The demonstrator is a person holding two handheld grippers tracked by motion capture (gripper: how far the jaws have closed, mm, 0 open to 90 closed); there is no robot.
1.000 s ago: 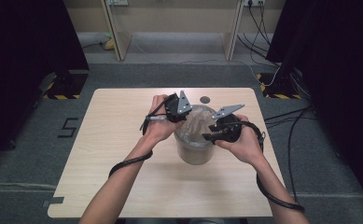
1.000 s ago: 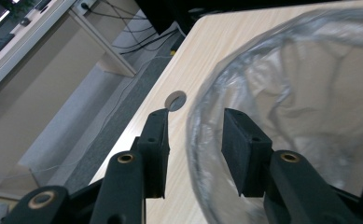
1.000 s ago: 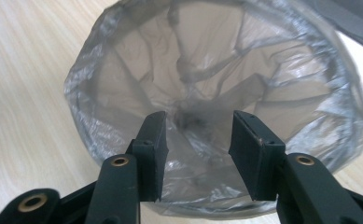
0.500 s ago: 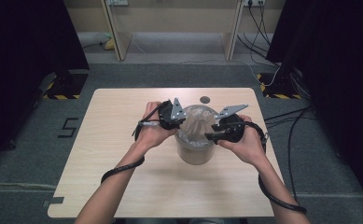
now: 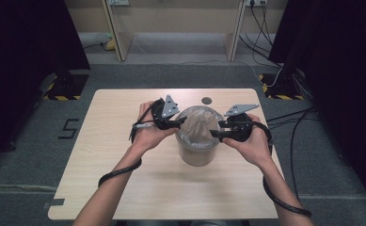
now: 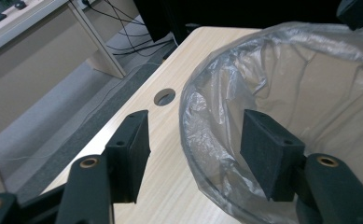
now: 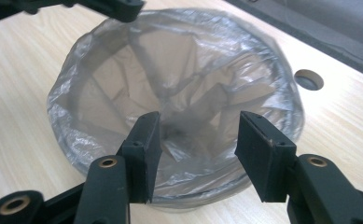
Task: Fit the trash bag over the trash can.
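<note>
A round grey bin (image 5: 197, 153) stands mid-table, lined with a clear plastic bag (image 5: 199, 125) folded over its rim. My left gripper (image 5: 179, 123) is at the bin's left rim. Its jaws have just been opening and now straddle the bag-covered rim (image 6: 193, 135), one pad outside and one over the inside, neither pressing. My right gripper (image 5: 216, 133) is at the right rim. Its jaws have also just been opening and hover open over the near rim and bag (image 7: 193, 182), with the bag's edge below the gap (image 7: 198, 140).
The light wooden table (image 5: 124, 155) has a small round hole (image 5: 206, 100) behind the bin. Black cables trail from both grippers along the forearms. Dark floor surrounds the table, and desk legs with cables stand at the back.
My left hand has slid from the bin's back-left rim toward the person, along the left side. The right hand has stayed at the right rim.
</note>
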